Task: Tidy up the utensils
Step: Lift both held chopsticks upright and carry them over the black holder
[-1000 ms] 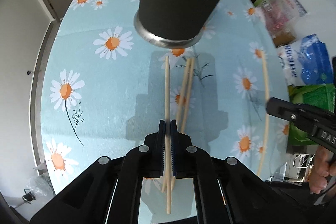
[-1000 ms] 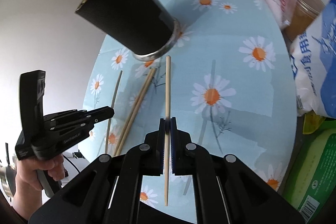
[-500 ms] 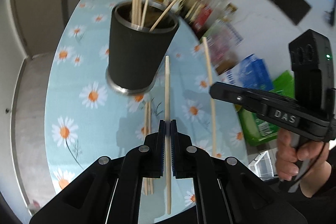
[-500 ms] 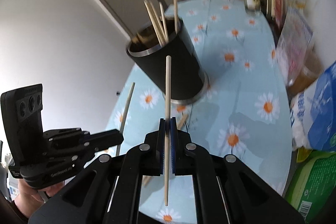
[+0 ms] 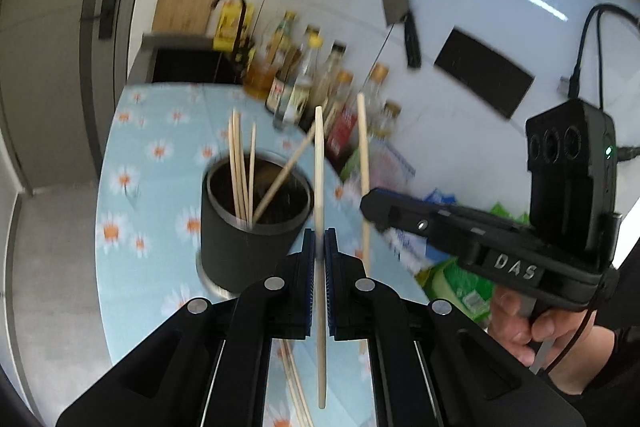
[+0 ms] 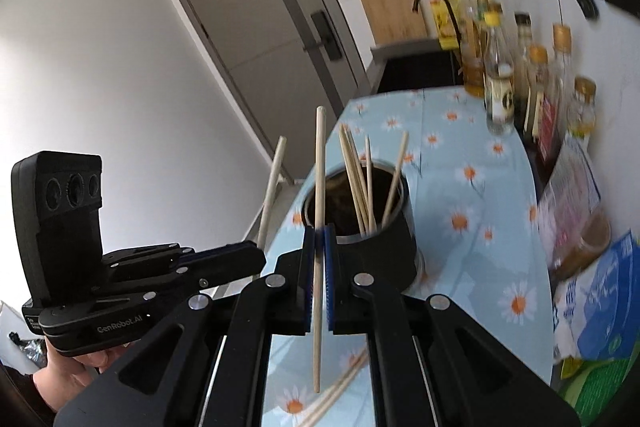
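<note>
A black utensil holder [image 5: 244, 235] [image 6: 376, 251] stands on the daisy-print table with several wooden chopsticks in it. My left gripper [image 5: 319, 247] is shut on one chopstick [image 5: 319, 163], held upright to the right of the holder's rim. My right gripper [image 6: 319, 247] is shut on another chopstick [image 6: 319, 167], upright at the holder's left rim. Each gripper shows in the other's view, the right one [image 5: 376, 205] and the left one [image 6: 256, 259], each with its stick. More chopsticks [image 6: 340, 391] [image 5: 294, 379] lie on the table below.
Sauce and oil bottles [image 5: 304, 83] [image 6: 500, 79] line the table's far right edge. Blue and green food bags [image 6: 600, 311] [image 5: 460, 279] lie at the right. A sink and tap [image 6: 432, 27] are beyond the table. A door [image 6: 256, 39] is at the left.
Both grippers have lifted and tilted up from the table, each keeping its chopstick. The holder's open mouth has come into view below the stick tips, and the right gripper is closer to the left.
</note>
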